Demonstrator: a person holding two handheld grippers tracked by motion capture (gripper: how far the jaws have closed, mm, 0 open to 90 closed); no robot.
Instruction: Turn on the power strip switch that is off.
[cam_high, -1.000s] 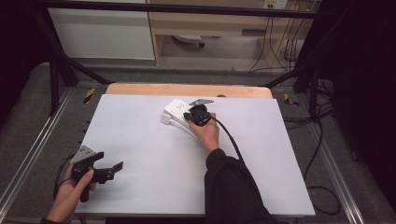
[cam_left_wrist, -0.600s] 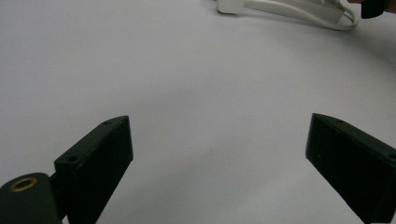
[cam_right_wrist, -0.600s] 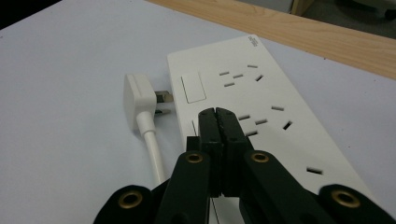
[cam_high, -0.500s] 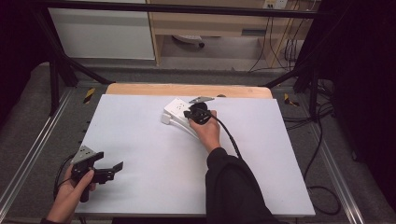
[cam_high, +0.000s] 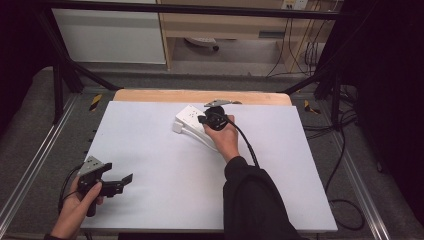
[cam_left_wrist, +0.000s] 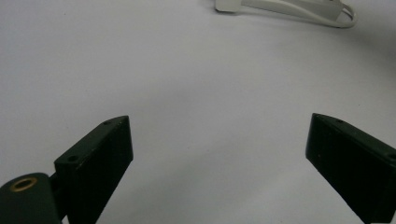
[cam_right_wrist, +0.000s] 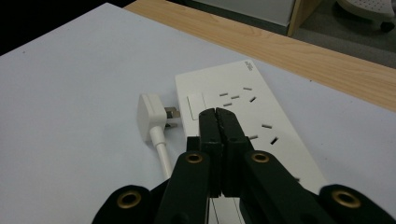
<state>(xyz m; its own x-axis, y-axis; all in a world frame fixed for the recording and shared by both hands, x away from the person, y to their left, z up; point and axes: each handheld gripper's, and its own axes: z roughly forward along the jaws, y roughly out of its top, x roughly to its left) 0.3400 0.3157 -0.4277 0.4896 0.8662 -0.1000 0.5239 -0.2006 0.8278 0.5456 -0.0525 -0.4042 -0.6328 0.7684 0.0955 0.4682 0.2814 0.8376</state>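
Note:
A white power strip (cam_high: 189, 116) lies at the back middle of the white tabletop (cam_high: 150, 155). Its white plug (cam_high: 177, 127) rests beside its near-left end, and its cable (cam_high: 200, 137) loops back along it. In the right gripper view the plug (cam_right_wrist: 152, 116) lies just left of the strip (cam_right_wrist: 261, 116), prongs toward the strip's rocker switch (cam_right_wrist: 195, 106). My right gripper (cam_right_wrist: 217, 114) is shut on nothing and hovers over the strip's switch end. My left gripper (cam_high: 125, 181) stands open at the table's near-left corner, far from the strip. Bare tabletop shows between its jaws (cam_left_wrist: 219, 128).
A wooden strip (cam_high: 200, 96) borders the table's far edge. Black frame bars (cam_high: 60, 80) and metal rails (cam_high: 30, 165) flank the table. Cables (cam_high: 345, 150) hang at the right. A cabinet and shelving (cam_high: 110, 35) stand behind.

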